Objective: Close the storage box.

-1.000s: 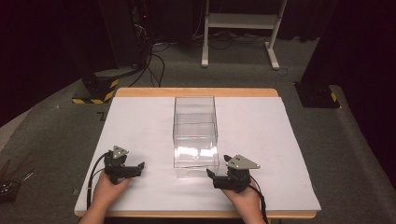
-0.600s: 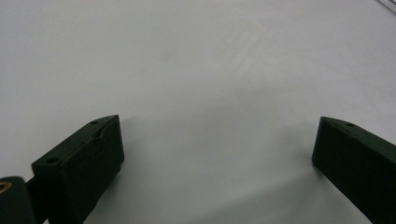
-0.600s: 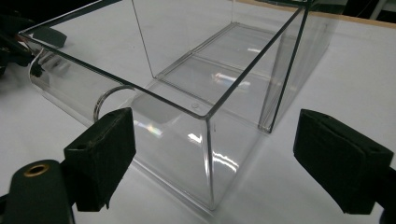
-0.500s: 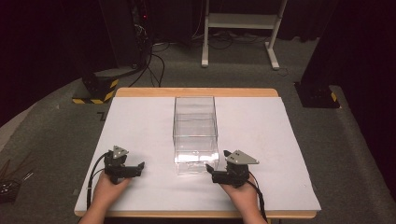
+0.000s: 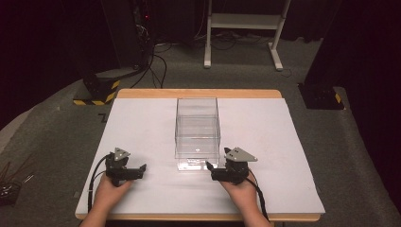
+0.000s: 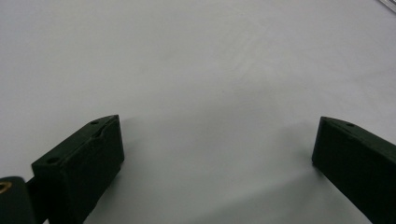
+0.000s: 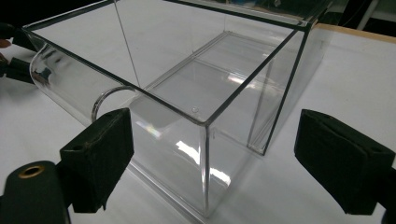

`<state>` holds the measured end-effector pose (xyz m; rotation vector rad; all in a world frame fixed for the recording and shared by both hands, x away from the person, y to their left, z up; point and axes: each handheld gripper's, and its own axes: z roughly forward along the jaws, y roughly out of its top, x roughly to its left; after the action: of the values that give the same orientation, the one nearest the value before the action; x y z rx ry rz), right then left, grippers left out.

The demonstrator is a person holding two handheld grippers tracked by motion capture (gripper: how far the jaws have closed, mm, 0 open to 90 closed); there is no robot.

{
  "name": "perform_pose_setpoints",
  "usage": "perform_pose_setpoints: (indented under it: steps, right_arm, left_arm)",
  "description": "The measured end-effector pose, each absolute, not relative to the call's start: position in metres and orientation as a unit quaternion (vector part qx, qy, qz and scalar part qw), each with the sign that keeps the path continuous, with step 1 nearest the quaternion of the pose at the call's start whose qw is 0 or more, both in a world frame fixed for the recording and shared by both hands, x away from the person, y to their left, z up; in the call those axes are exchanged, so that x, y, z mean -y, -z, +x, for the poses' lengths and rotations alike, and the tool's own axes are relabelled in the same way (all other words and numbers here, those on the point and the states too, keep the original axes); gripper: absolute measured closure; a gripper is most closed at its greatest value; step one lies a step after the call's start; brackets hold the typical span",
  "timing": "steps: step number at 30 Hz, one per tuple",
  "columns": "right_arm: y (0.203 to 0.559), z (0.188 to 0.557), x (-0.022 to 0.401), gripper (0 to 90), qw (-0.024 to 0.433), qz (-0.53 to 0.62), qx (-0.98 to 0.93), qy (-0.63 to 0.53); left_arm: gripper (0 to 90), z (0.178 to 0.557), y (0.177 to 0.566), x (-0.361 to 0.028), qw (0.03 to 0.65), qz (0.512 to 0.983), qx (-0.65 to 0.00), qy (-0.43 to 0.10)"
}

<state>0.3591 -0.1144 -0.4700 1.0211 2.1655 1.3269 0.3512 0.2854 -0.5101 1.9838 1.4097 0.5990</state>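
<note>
1. The right tool [image 5: 211, 171] sits low over the worktop [image 5: 142, 123] at its near edge, jaws spread wide and holding nothing.
2. In the right gripper view, its jaws [image 7: 210, 163] frame the near corner of the clear box [image 7: 187, 93], just short of touching it.
3. The left tool [image 5: 141, 171] rests near the worktop's front left, well apart from the box; its jaws are also spread and empty, with bare white surface between them in the left gripper view [image 6: 215, 154].
4. The clear box [image 5: 197, 132] stands upright at the middle of the worktop, open-topped, with a curved clear handle on its near face.
5. A hand [image 5: 239, 187] grips each tool from the bottom edge.
</note>
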Motion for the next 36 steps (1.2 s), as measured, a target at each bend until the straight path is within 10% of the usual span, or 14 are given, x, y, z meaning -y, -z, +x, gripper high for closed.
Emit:
perform_pose_setpoints:
  steps: [36]
  right_arm:
    - [0.476,0.397,0.110,11.7,0.209,0.396,-0.755,-0.479]
  left_arm:
    - [2.3,0.351,0.510,-0.286,0.313,0.752,-0.534,-0.228]
